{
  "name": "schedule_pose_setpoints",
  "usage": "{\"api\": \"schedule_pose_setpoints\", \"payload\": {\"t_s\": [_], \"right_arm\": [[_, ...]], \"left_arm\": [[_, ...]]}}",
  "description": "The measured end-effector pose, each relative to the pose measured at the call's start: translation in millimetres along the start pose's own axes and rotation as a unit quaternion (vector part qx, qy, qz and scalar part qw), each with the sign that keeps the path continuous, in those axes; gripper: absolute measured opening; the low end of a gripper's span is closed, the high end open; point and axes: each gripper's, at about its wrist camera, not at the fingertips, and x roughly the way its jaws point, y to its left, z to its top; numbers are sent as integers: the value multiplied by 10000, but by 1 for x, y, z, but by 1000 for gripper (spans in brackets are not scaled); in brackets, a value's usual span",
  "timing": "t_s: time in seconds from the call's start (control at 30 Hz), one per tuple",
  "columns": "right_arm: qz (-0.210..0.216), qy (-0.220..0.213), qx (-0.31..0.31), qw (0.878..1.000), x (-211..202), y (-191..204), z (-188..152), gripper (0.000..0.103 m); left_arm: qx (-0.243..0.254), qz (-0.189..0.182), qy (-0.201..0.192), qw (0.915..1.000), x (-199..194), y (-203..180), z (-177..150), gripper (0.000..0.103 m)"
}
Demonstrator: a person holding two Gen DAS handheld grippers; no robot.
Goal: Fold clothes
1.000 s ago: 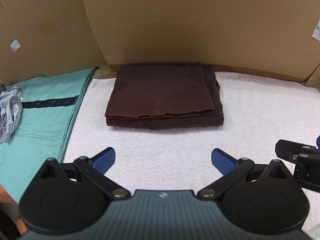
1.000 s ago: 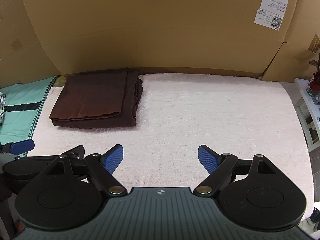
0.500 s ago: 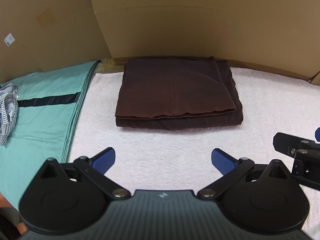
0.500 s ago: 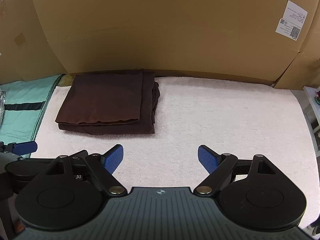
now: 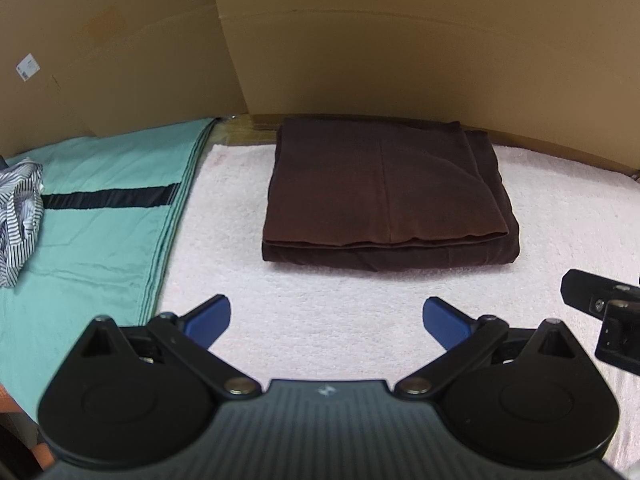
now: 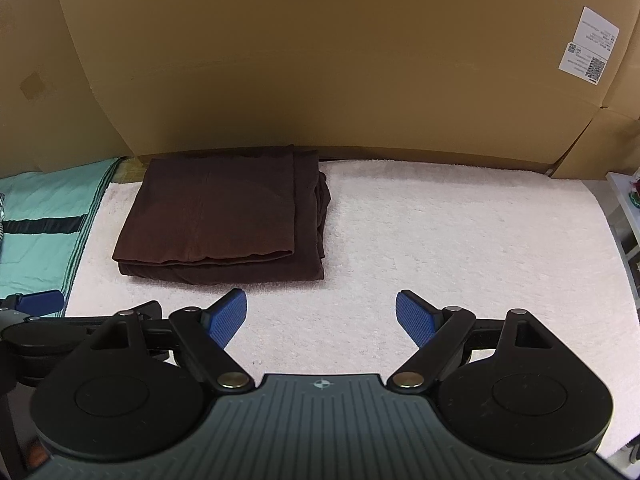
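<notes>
A dark brown garment (image 5: 384,192) lies folded into a neat rectangle on the pale pink towel (image 5: 304,288), against the cardboard back wall; the right wrist view shows the brown garment (image 6: 224,212) at left centre. My left gripper (image 5: 326,318) is open, hovering just in front of the garment with nothing between its blue pads. My right gripper (image 6: 320,314) is open too, to the right of the garment's near edge and empty. Part of the left gripper (image 6: 36,304) shows at the left edge of the right wrist view.
A teal cloth with a black stripe (image 5: 92,216) covers the surface to the left, with a crumpled striped garment (image 5: 18,208) on it. Cardboard walls (image 6: 320,60) close off the back. The pink towel (image 6: 460,240) stretches bare to the right, with a white shelf (image 6: 628,216) beyond.
Both grippers have swung to the left, so the brown garment sits further right and closer in each view. Both stayed open.
</notes>
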Motion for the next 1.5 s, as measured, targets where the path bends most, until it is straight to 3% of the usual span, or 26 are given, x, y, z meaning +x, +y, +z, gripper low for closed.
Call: {"api": "schedule_pose_setpoints", "payload": {"t_s": [0.23, 0.4, 0.57, 0.67, 0.73, 0.8, 0.87, 1.17, 1.33, 1.5], "right_arm": [[48, -75, -105, 9999, -1, 11, 1, 85], [62, -275, -128, 9995, -8, 16, 3, 85], [29, -521, -45, 9986, -17, 16, 5, 85], [-12, -615, -24, 9981, -21, 18, 4, 85], [-56, -689, -58, 9976, -24, 22, 4, 85], [-95, -766, -97, 9970, -27, 25, 3, 85], [-129, -843, -99, 9963, -30, 29, 2, 85], [-216, -801, 7, 9966, -28, 35, -1, 85], [-227, -698, 55, 9973, -24, 37, -2, 85], [-218, -591, 64, 9980, -19, 40, -3, 85]], "left_arm": [[-161, -219, -282, 9992, -10, 15, 1, 102], [-77, -161, -800, 9966, -26, 21, 4, 102], [-67, -179, -1565, 9875, -54, 34, 6, 102], [-199, -486, -1642, 9850, -65, 46, 14, 102], [-271, -286, -1921, 9806, -72, 50, 15, 102], [160, 196, -2240, 9743, -78, 42, 12, 102], [350, 356, -2324, 9713, -81, 38, 10, 102], [123, -451, -1616, 9858, -64, 51, 16, 102], [-45, -451, -1251, 9911, -49, 54, 9, 102], [-150, -379, -1141, 9926, -43, 61, 8, 102]]}}
